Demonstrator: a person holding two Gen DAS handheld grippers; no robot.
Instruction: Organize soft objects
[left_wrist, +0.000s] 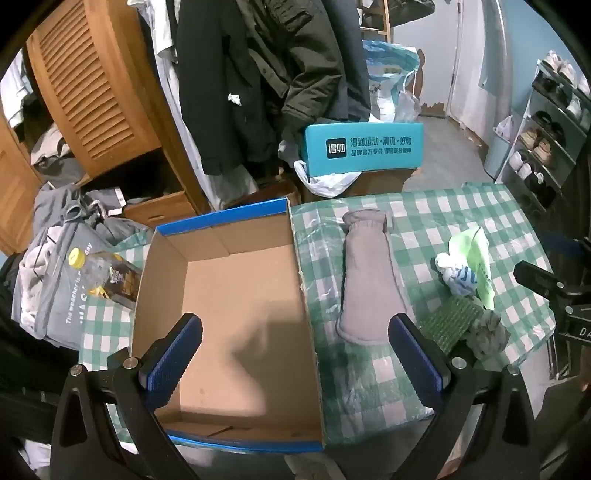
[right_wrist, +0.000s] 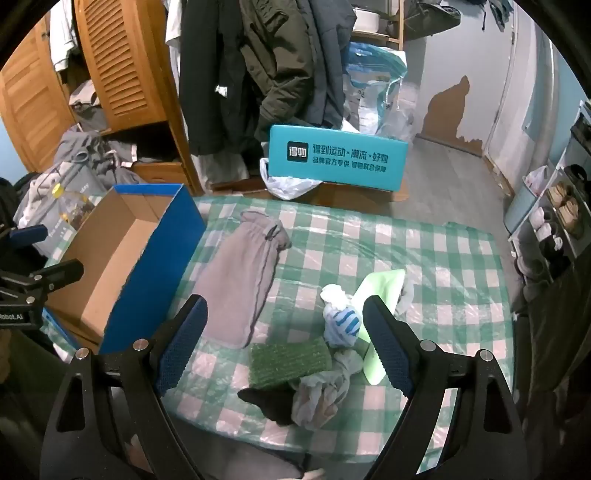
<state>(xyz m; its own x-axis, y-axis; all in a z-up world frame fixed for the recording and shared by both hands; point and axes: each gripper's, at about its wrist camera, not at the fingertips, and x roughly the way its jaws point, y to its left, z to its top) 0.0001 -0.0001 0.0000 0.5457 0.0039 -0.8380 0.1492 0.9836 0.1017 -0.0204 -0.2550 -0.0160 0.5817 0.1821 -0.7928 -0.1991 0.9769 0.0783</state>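
Corrugated cardboard box beside flat fleecy grey pouch

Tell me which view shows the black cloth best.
Right wrist. There the black cloth lies in plain sight at the table's near edge, partly tucked under the green pad and touching the grey rag. The left wrist view shows the pad and rag, but no black cloth that I can make out.
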